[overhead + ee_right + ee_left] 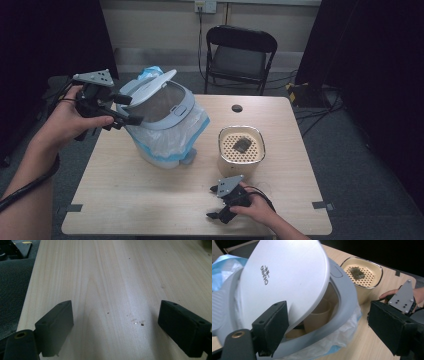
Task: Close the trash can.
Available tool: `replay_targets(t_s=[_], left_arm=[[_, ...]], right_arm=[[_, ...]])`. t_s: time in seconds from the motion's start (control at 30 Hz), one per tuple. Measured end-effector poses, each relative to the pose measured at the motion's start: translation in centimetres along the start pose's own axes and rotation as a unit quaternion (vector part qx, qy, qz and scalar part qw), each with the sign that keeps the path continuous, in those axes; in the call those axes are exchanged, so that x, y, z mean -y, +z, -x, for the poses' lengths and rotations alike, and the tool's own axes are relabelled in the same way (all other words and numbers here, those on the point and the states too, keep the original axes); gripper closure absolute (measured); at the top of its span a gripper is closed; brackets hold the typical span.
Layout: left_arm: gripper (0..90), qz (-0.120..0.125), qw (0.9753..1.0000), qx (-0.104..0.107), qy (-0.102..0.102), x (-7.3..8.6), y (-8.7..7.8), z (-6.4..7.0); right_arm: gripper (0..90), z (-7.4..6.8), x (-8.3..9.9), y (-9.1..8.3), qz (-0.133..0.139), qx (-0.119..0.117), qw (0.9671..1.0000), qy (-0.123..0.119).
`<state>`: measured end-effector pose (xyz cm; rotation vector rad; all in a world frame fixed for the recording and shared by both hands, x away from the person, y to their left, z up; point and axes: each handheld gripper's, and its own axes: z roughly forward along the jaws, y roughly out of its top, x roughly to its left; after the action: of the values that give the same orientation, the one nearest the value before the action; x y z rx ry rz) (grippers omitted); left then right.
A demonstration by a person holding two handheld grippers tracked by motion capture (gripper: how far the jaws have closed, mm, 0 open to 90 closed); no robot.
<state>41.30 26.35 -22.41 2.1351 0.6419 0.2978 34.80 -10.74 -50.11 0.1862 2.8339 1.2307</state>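
The right gripper (222, 202) is resting at the bottom centre of the high view, on the near edge of the table (150, 200). Its jaws are standing wide apart and are holding nothing; in the right gripper view bare wood is showing between them.

Farther back, right of centre, a cream container with a perforated insert (241, 148) is standing on the table, with a small dark object lying on the insert.

At the upper left of the high view, the left gripper (125, 110) is hovering at the rim of the waste bin (165, 125). Its jaws are spread wide, with nothing clamped; in the left gripper view one jaw is sitting just at the edge of the raised lid (284, 280).

The bin is tilting away from the left gripper, and is lined with a plastic bag (342, 337). A cardboard tube (318, 317) is lying inside.

Handling judgement: the lid is probably light, stiff, smooth plastic and likely slippery, so take hold at its thin free edge. The bin appears light and may tip, so brace the rim rather than the soft liner.
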Motion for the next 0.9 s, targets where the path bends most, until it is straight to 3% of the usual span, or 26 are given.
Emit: replay_targets(t_s=[0.1, 0.27, 0.43, 0.53, 0.6, 0.67, 0.7, 0.9], left_arm=[[22.7, 0.001, 0.9999, 0.017, 0.001, -0.3, 0.4, 0.7], [34.1, -0.018, 0.9994, 0.029, 0.004, -0.7, 1.3, 1.3], [61.9, -0.026, 0.9979, 0.055, -0.023, -0.7, 2.2, 0.9], [63.5, -0.054, 0.9966, 0.044, -0.043, -0.4, 3.4, 0.6], [62.1, -0.048, 0.9964, 0.039, -0.058, -0.1, 3.9, 0.4], [60.1, -0.054, 0.9971, 0.036, -0.04, -0.1, 3.7, 1.1], [56.5, -0.056, 0.9974, 0.03, -0.033, -0.2, 3.5, 1.4], [33.6, -0.039, 0.9972, -0.009, -0.063, 0.7, 0.0, 0.9]], right_arm=[[12.4, 0.0, 0.0, 0.0, 0.0, 0.0, 1.0, 0.0], [12.4, 0.0, 0.0, 0.0, 0.002, 0.001, 1.0, -0.003], [12.4, 0.0, 0.0, 0.0, 0.0, 0.0, 1.0, 0.0], [12.4, 0.0, 0.0, 0.0, 0.0, 0.0, 1.0, 0.0], [12.4, 0.0, 0.0, 0.0, 0.0, 0.0, 1.0, -0.001], [12.4, 0.0, 0.0, 0.0, 0.0, 0.0, 1.0, 0.0], [12.4, 0.0, 0.0, 0.0, 0.0, 0.0, 1.0, -0.002], [12.1, -0.1, 0.0, 0.0, 0.0, 0.001, 1.0, -0.001]])
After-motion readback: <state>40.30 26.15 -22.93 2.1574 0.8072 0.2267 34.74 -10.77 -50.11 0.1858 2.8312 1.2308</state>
